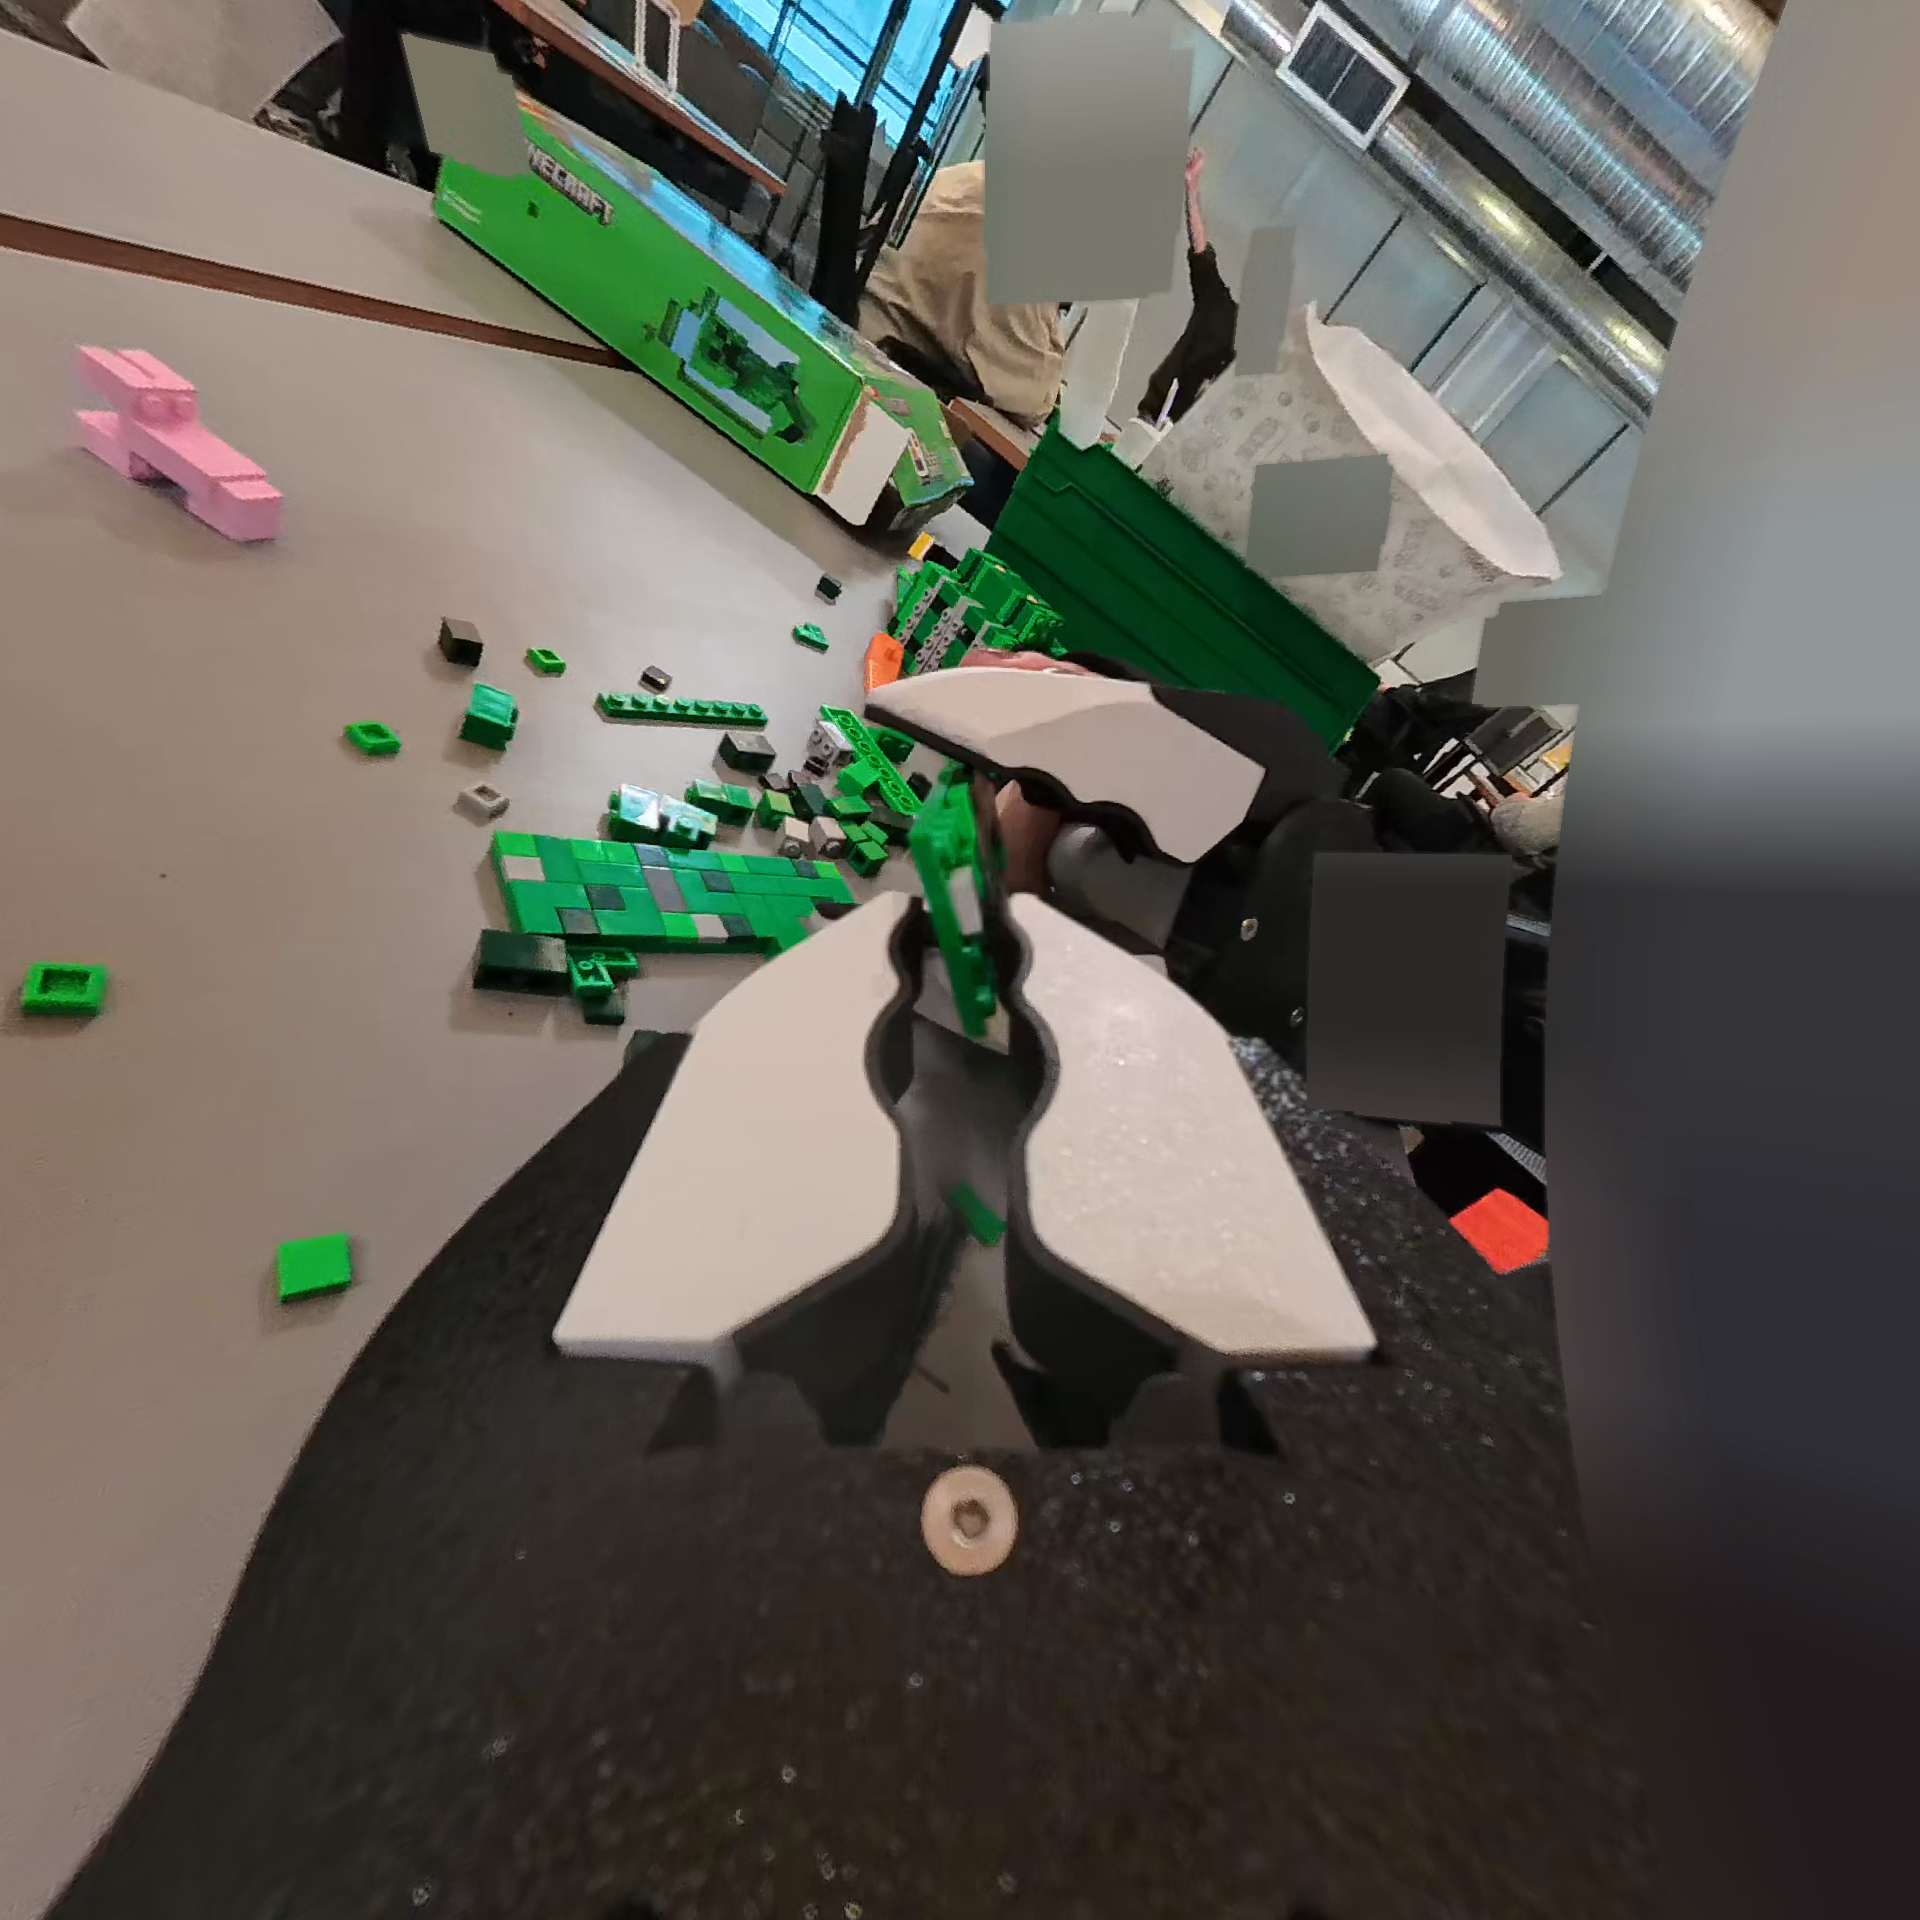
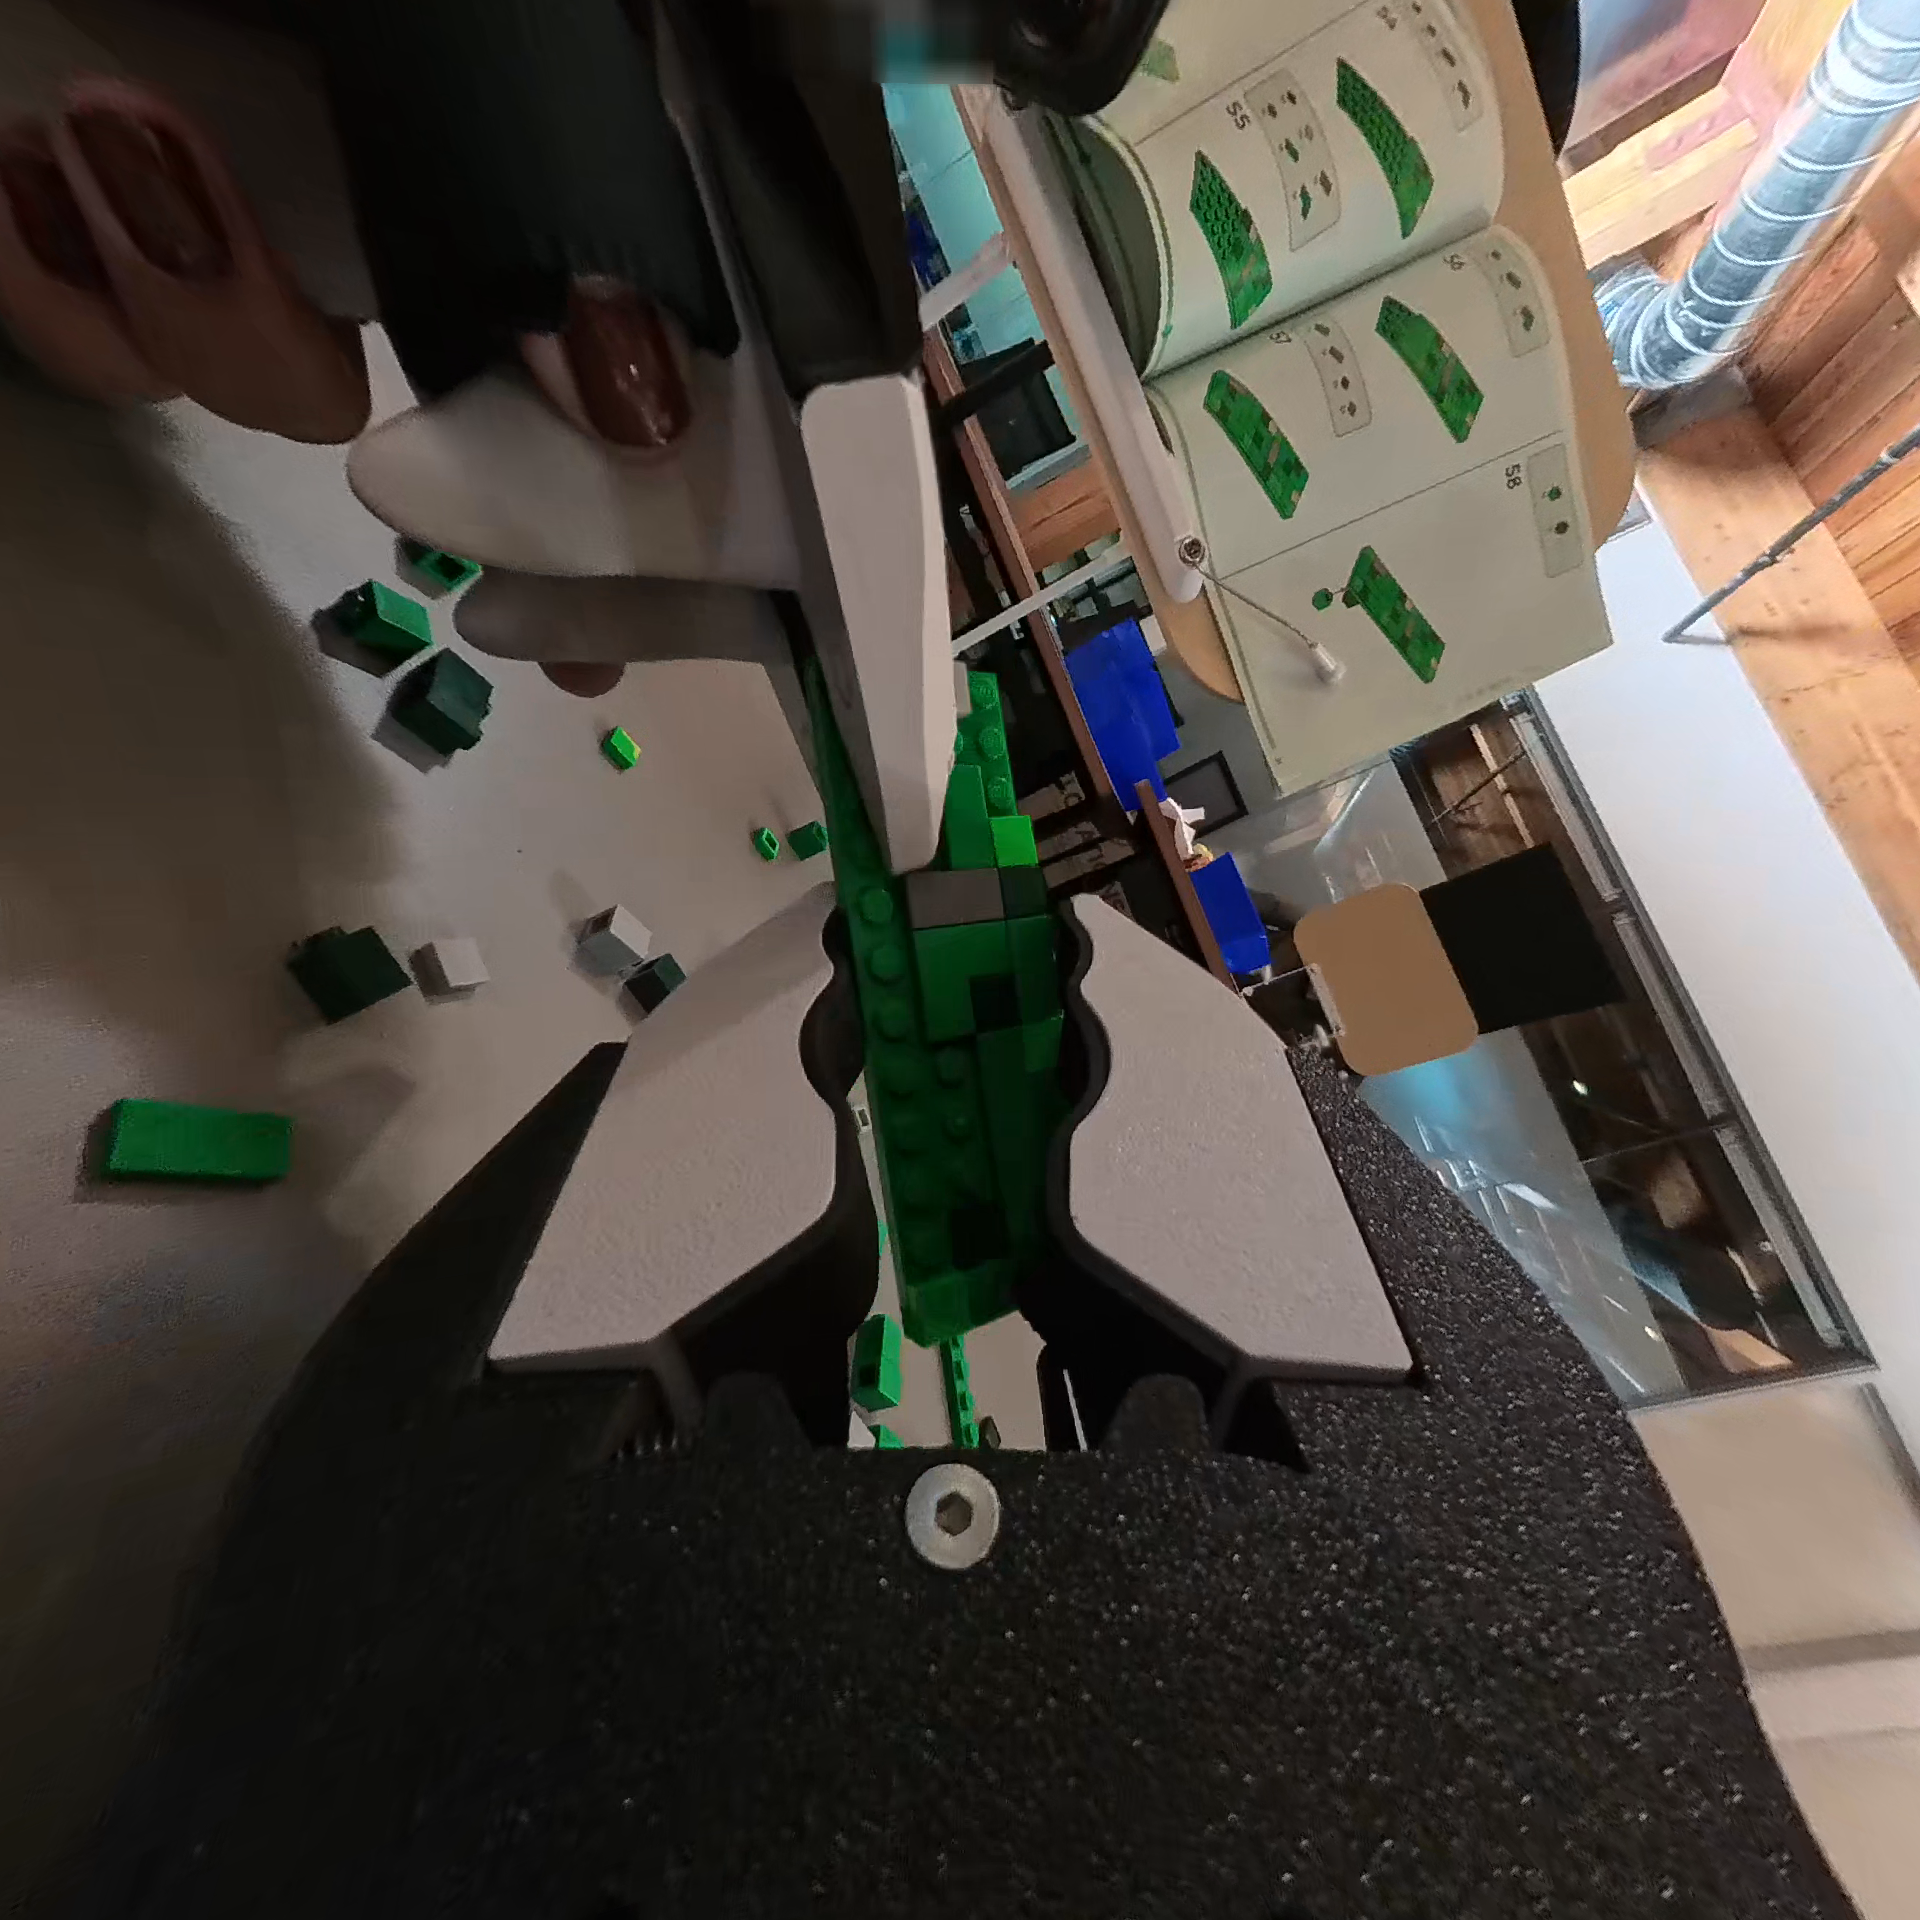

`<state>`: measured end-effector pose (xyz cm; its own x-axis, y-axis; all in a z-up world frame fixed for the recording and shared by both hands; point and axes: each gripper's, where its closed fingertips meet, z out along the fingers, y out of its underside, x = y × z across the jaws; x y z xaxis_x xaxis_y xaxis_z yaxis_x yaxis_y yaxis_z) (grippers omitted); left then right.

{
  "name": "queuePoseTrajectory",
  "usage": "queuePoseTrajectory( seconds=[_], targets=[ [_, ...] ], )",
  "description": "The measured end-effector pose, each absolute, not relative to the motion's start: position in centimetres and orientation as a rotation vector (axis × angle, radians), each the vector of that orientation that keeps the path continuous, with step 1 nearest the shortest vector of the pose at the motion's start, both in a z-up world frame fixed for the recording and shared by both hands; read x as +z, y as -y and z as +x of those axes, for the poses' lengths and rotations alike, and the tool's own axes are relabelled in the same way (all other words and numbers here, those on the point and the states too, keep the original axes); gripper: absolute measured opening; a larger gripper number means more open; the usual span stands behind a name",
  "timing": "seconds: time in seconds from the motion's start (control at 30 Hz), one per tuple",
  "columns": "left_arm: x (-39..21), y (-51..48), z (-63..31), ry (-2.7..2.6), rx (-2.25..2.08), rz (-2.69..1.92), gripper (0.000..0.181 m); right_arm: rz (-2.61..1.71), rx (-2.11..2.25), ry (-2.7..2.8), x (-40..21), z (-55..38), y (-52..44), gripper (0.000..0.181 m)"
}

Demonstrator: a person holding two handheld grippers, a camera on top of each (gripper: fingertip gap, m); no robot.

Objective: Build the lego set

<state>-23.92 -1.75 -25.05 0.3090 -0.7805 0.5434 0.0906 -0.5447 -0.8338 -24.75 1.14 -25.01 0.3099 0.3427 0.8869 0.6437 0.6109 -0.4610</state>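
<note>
Both grippers clamp one flat green studded lego panel (image 2: 966,1049), held in the air above the grey counter (image 1: 260,1091). The left gripper (image 1: 961,920) has its fingers clenched on one end; the right gripper (image 2: 951,925) grips the panel's long edges. The panel looks light and stiff, but its tile layers will likely pop apart if twisted, so grip across the edges. Loose green and grey bricks (image 1: 748,800) and a larger green tiled plate (image 1: 665,888) lie below.
</note>
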Motion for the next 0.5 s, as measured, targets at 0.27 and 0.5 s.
queuePoseTrajectory(
  seconds=[0.27,0.5],
  targets=[
    [-24.8,1.9,-23.6,-0.607,-1.378,-1.734,0.006,-0.978,-0.187,1.284,-25.2,-24.9,-1.2,0.035],
    [-25.8,2.2,-22.7,-0.716,-1.206,-1.795,0.006,-0.99,-0.179,1.332,-25.9,-25.5,-0.8,0.038]
  ],
)
